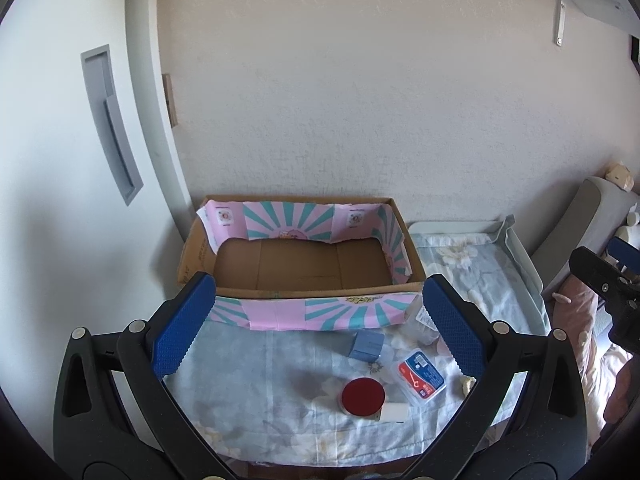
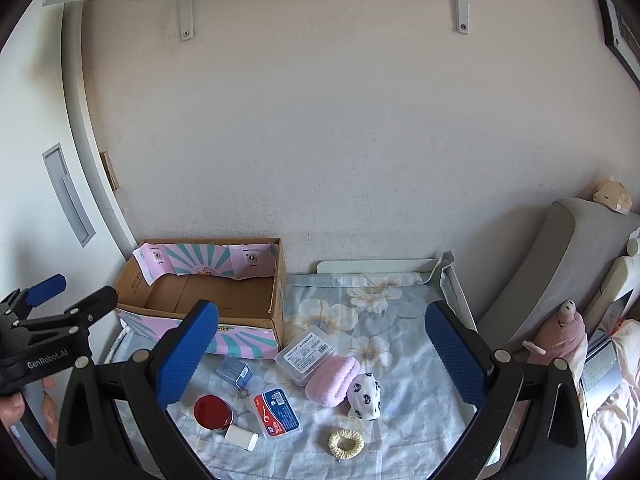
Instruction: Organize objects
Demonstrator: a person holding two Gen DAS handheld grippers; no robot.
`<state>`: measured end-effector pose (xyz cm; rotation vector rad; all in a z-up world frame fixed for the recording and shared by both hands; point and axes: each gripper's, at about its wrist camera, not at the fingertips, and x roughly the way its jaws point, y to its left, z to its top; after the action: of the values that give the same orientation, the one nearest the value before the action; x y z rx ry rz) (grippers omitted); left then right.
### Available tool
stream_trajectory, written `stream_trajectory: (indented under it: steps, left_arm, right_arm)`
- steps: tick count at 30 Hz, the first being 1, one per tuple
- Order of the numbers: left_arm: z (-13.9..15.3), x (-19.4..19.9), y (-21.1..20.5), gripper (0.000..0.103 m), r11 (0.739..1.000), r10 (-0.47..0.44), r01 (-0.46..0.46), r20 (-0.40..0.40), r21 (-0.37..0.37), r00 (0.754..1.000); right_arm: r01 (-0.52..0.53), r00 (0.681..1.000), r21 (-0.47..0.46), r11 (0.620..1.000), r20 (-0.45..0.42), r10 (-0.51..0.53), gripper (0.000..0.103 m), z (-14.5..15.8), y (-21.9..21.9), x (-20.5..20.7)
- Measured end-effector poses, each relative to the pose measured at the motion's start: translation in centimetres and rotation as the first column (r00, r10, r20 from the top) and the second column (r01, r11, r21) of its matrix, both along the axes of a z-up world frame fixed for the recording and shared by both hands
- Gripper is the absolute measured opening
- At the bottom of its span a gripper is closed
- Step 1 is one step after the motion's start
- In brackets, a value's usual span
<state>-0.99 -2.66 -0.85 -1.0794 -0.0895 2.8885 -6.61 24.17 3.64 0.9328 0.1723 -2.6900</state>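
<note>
An open cardboard box with pink and teal lining stands empty at the back left of a floral-covered table. In front lie a red-lidded jar, a white block, a blue floss case, a small blue box, a clear case, a pink towel, spotted socks and a cream scrunchie. My left gripper is open above the box's front. My right gripper is open above the items.
A white wall runs behind the table. A white door with a grey handle stands at the left. A grey cushion and a pink plush toy lie to the right. Shelf brackets hang overhead.
</note>
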Motion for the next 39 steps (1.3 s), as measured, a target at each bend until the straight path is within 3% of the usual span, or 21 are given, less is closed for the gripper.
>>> stream_trajectory:
  steps: [7,17,39]
  left_arm:
    - [0.1,0.0,0.3,0.103,1.000,-0.016,0.016,-0.007,0.004,1.000]
    - [-0.4,-0.2,0.4,0.103,0.999,-0.038,0.038,-0.007,0.031,0.999]
    - [-0.3,-0.7,0.3,0.103,0.995,-0.062,0.062,-0.013,0.075,0.998]
  right_arm:
    - [-0.011,1.000,0.031,0.999,-0.016,0.012,0.103,0.0,-0.4,0.1]
    - [-0.031,0.999,-0.035,0.999,0.008,0.031,0.103,0.1,0.3,0.1]
    - [-0.028,1.000,-0.022,0.999,-0.007,0.027,0.103,0.6,0.7,-0.5]
